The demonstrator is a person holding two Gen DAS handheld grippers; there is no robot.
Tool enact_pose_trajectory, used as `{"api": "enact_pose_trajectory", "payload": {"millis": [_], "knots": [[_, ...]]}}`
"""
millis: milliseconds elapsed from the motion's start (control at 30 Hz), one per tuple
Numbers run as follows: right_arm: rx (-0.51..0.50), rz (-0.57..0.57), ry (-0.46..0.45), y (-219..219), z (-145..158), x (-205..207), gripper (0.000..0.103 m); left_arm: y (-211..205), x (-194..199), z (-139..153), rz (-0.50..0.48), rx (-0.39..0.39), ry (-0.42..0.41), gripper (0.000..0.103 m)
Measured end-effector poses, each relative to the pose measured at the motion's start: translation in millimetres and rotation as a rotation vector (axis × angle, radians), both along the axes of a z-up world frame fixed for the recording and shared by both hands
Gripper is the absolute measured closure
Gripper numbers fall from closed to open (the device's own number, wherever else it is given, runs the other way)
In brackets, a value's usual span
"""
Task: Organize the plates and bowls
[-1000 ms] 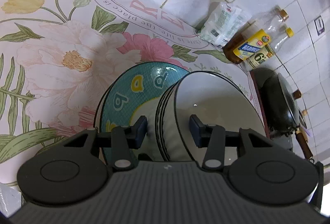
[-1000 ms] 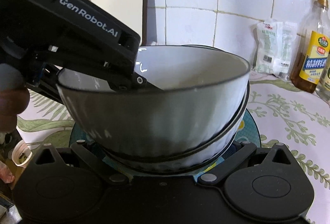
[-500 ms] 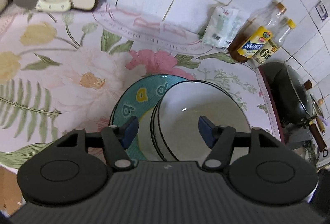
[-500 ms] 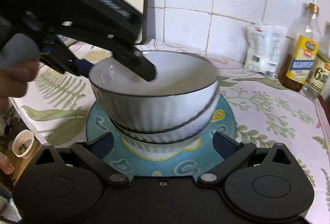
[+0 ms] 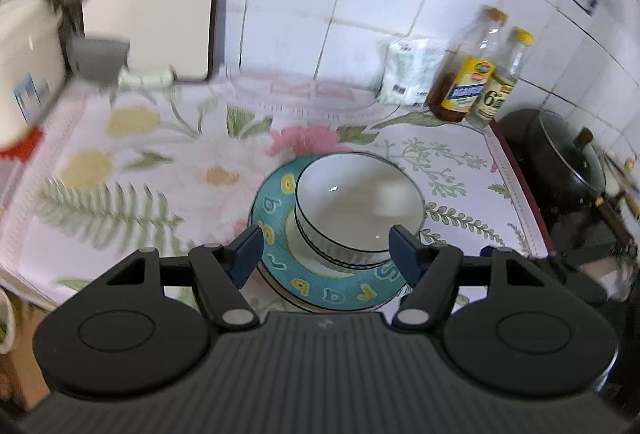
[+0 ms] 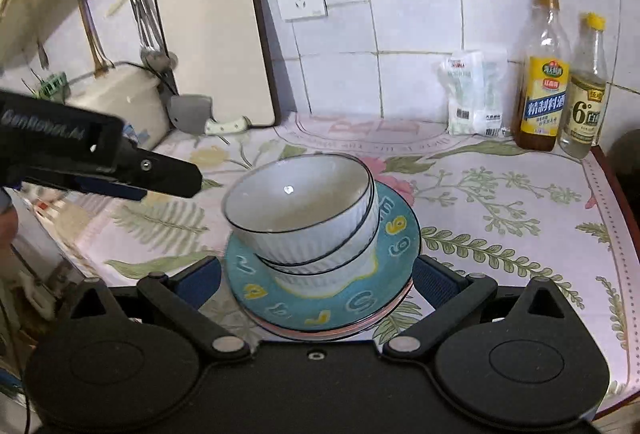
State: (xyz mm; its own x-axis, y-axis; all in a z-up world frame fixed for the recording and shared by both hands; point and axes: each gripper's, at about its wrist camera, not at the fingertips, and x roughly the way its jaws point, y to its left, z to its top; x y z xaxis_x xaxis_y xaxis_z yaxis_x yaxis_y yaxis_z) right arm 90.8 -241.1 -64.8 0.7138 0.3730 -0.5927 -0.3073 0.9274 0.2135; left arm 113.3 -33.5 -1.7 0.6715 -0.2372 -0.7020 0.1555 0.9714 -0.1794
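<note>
A stack of white ribbed bowls with black rims [image 5: 358,202] [image 6: 300,194] sits on a teal plate with yellow letters [image 5: 276,210] [image 6: 396,234], which lies on other plates on the flowered cloth. The top bowl leans a little to one side. My left gripper [image 5: 326,249] hovers above and short of the stack. Its jaws are opening, with nothing gripped between them. In the right wrist view the left gripper [image 6: 176,182] hangs to the left of the bowls, apart from them. My right gripper [image 6: 316,280] stands open near the plate's front edge, holding nothing.
A cutting board [image 6: 216,46] and a cleaver [image 6: 192,114] lean at the back wall beside a white cooker [image 6: 120,98]. Two bottles [image 6: 544,82] and a white bag [image 6: 476,94] stand at the back right. A black wok [image 5: 568,158] sits past the cloth's right edge.
The left jaws widened and let go of the top bowl's rim. Both grippers rose and drew back, so the stack now looks smaller and farther off.
</note>
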Motion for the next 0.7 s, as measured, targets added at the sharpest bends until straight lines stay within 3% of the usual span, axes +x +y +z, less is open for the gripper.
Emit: {"api": "enact_pose_trajectory", "payload": {"millis": [267,533,700], "knots": [[-0.08,-0.04,-0.098,-2,44,-40,0.0,-3,-44,30,-0.01,0.044,-0.048,0.034],[-0.155,-0.212,-0.167,-10,72,-77,0.0,-2,-72,31,-0.004,0.054,-0.071,0.03],[-0.208,-0.31,-0.227,-9,80,-93,0.0,2,-85,24,0.019,0.054,-0.095,0.021]]}}
